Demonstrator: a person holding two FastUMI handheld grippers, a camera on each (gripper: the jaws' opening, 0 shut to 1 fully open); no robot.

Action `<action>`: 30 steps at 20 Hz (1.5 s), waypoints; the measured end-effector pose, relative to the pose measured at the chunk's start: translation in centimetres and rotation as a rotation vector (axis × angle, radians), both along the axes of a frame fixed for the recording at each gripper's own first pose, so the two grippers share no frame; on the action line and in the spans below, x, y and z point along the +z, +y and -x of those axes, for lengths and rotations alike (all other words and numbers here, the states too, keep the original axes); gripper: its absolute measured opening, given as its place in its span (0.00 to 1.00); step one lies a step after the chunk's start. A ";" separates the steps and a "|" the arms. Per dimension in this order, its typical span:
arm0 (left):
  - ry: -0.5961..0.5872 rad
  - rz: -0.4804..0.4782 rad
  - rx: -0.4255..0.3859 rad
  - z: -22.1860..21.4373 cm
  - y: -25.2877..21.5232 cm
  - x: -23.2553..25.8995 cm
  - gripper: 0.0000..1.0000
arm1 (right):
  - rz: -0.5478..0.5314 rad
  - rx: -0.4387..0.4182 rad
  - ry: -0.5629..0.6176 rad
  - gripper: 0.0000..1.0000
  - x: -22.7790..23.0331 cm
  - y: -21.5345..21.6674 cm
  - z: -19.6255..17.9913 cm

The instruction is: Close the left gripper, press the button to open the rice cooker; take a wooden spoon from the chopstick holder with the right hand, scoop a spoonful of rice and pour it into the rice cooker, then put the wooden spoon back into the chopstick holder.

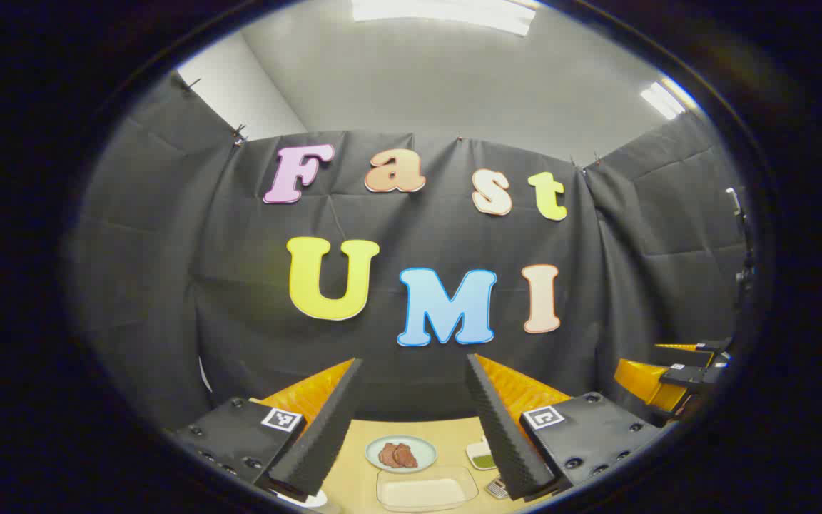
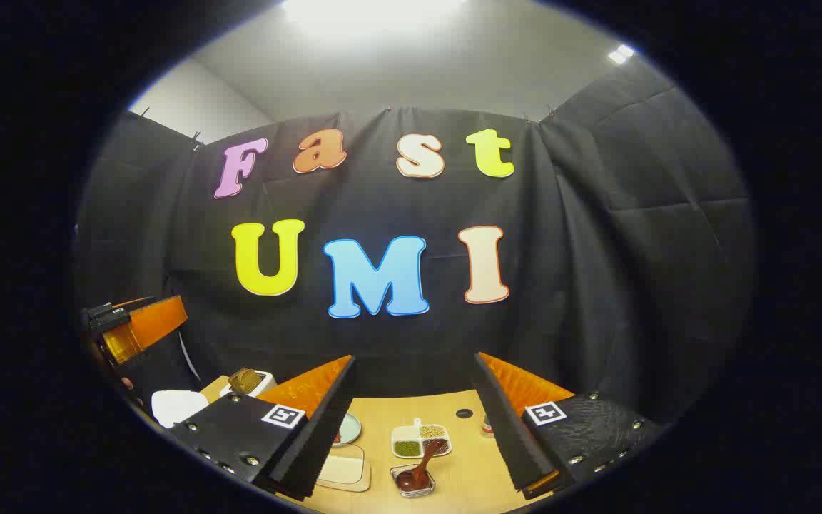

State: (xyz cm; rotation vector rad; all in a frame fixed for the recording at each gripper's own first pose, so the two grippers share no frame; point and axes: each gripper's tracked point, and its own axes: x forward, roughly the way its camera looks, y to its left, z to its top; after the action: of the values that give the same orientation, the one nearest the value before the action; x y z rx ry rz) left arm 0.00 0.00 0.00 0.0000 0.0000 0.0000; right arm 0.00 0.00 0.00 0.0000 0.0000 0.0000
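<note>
- Currently, both the left gripper [image 1: 411, 421] and right gripper [image 2: 411, 421] hold their jaws spread, high above the wooden table [image 2: 468, 478].
- Risk: pressing with spread jaws could miss the button.
- A wooden spoon [image 2: 422, 464] rests on the table in a small dish [image 2: 413, 480].
- Rice cooker: likely the white object [image 2: 175, 407] left of the table, cut off.

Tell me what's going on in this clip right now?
A person holds two grippers above a wooden table, and neither holds anything. The left gripper and right gripper are both open, raised and facing the booth wall. Below sit a plate of meat, a divided dish of grains and a wooden spoon in a small clear container.
</note>
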 end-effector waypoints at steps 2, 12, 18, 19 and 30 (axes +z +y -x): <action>0.017 0.002 0.023 0.1 0.5 -0.9 0.98 | 0.020 0.020 0.008 0.97 0.3 0.3 -0.4; 0.066 -0.008 0.068 -0.4 0.7 -2.8 0.96 | 0.019 0.068 0.009 0.96 0.9 0.5 -1.6; 0.076 -0.011 0.057 -0.5 0.9 -3.8 0.96 | 0.003 0.092 0.018 0.97 0.5 0.9 -1.7; 0.074 -0.009 0.063 -0.4 1.2 -3.8 0.96 | 0.008 0.093 0.018 0.97 0.4 0.9 -1.8; 0.090 0.002 0.124 0.6 7.1 -7.6 0.94 | 0.020 0.134 0.034 0.96 -0.9 2.2 -2.8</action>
State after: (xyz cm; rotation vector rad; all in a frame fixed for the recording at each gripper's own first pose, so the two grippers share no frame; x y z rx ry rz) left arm -0.62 7.10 -7.57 -0.0015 0.0899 0.1241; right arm 2.81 2.23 -0.88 -0.0198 0.0335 0.1341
